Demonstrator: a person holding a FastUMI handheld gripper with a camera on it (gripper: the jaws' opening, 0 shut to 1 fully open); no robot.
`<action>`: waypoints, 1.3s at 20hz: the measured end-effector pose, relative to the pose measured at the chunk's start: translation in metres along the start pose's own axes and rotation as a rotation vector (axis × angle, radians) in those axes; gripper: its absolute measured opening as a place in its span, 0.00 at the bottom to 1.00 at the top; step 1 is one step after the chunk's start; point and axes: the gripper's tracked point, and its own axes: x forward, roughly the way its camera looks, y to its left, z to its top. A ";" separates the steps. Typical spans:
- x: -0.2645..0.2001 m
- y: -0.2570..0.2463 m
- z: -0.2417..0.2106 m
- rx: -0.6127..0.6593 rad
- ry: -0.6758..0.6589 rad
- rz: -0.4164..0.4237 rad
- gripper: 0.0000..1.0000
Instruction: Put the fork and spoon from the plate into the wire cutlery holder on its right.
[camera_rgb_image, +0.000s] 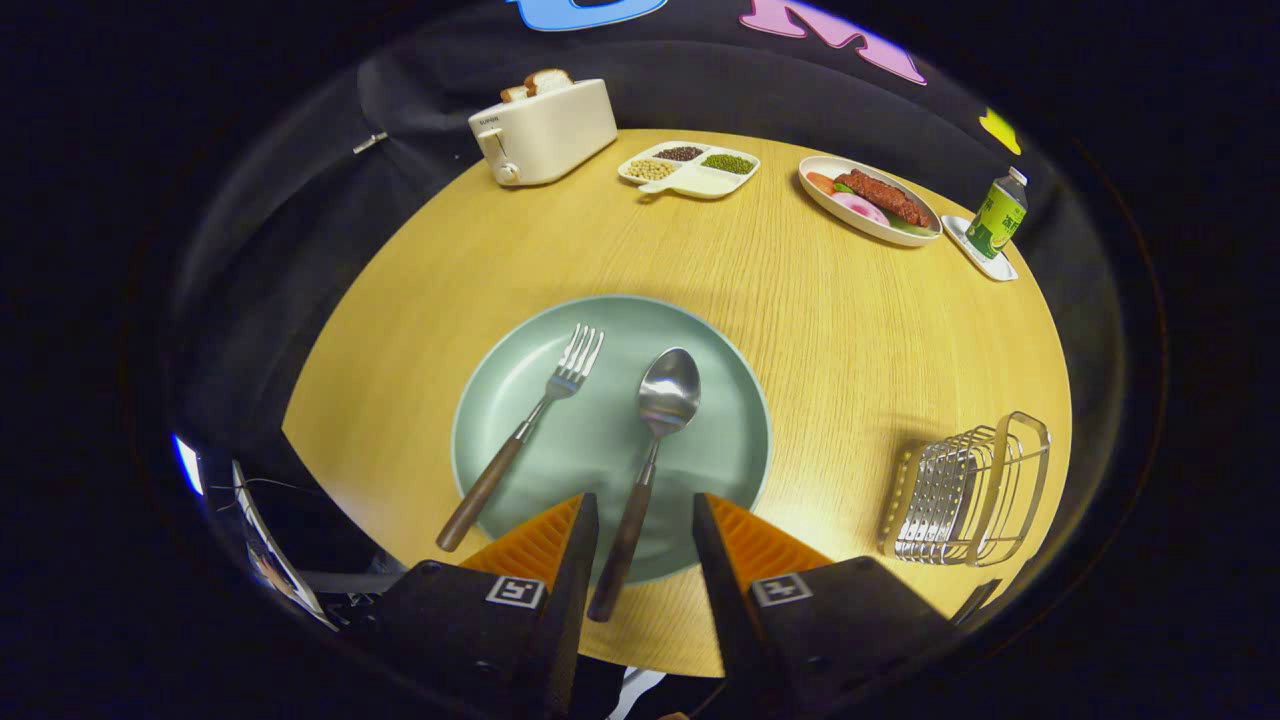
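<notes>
Tool (645, 520) open, fingers straddling spoon (652, 450) handle on plate (720, 380) near surface's front edge. Fork (530, 430) alongside. Both look stiff, light, slippery metal; grip wooden handles. Wire holder (970, 495) at right edge.

The tool (645, 505) hides the near rim of the plate (520, 360) and borders the spoon's (655, 420) handle.
</notes>
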 end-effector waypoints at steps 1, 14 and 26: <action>0.007 0.001 -0.001 0.017 0.017 -0.005 0.51; 0.002 -0.010 0.007 0.074 0.011 -0.005 0.08; -0.160 -0.165 0.001 -0.116 0.214 0.004 0.08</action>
